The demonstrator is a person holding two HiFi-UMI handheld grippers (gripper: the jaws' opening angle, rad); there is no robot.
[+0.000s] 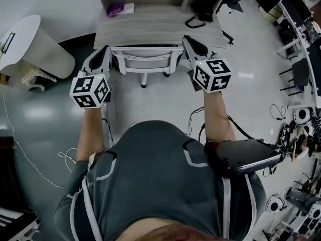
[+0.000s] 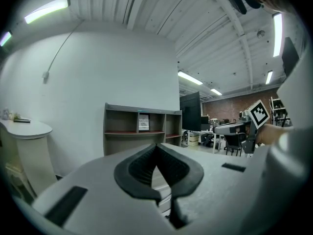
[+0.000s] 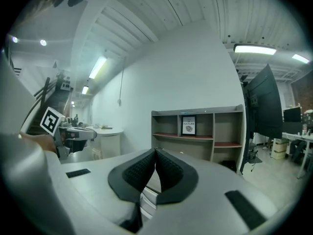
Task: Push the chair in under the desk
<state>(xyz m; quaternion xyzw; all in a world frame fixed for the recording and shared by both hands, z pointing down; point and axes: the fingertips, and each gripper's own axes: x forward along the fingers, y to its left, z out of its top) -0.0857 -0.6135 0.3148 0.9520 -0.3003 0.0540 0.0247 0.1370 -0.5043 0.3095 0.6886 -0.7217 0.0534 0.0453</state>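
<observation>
A white chair [image 1: 145, 59] stands with its seat tucked beneath the grey desk [image 1: 150, 26]; only its back and part of the base show. My left gripper [image 1: 105, 51] sits by the left end of the chair back and my right gripper [image 1: 188, 40] by the right end. Whether either touches the chair I cannot tell. Both are shut with nothing between the pads. In the left gripper view the left gripper [image 2: 156, 146] points over the desk at its shelf unit [image 2: 142, 126]. The right gripper [image 3: 155, 152] faces the same shelf unit [image 3: 195, 131], with a bit of white chair [image 3: 148, 194] below the jaws.
A round white table [image 1: 30, 39] stands at the left. A purple object [image 1: 116, 9] and a black item [image 1: 198, 19] lie on the desk. Cables [image 1: 65, 157] trail on the floor. A dark monitor [image 3: 266, 106] and other workstations [image 1: 301, 74] fill the right side.
</observation>
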